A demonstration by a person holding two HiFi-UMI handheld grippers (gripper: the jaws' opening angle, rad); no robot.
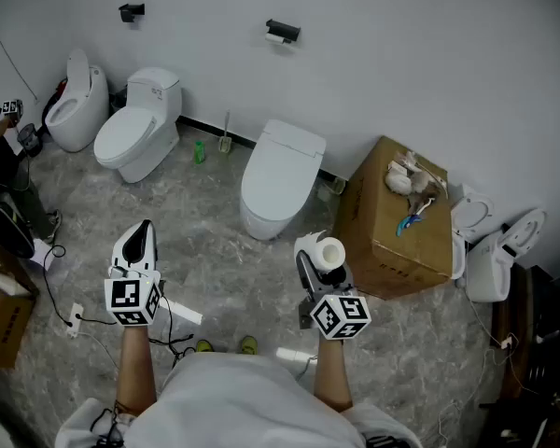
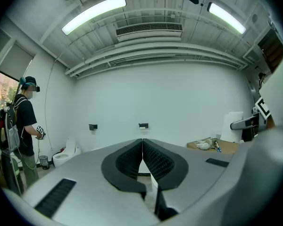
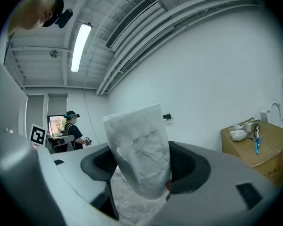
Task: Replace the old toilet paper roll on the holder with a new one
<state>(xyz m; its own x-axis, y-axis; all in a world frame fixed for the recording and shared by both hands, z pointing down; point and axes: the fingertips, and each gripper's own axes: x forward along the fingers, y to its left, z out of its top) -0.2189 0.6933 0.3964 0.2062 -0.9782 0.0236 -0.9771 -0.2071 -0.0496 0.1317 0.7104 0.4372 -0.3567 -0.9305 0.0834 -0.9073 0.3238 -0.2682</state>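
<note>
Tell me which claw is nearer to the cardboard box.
Right. The right claw, gripping a toilet paper roll, is just left of the cardboard box; the left claw is much farther left.

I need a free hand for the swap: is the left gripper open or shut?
Shut and empty: on the left gripper the fingers meet, nothing between them.
</note>
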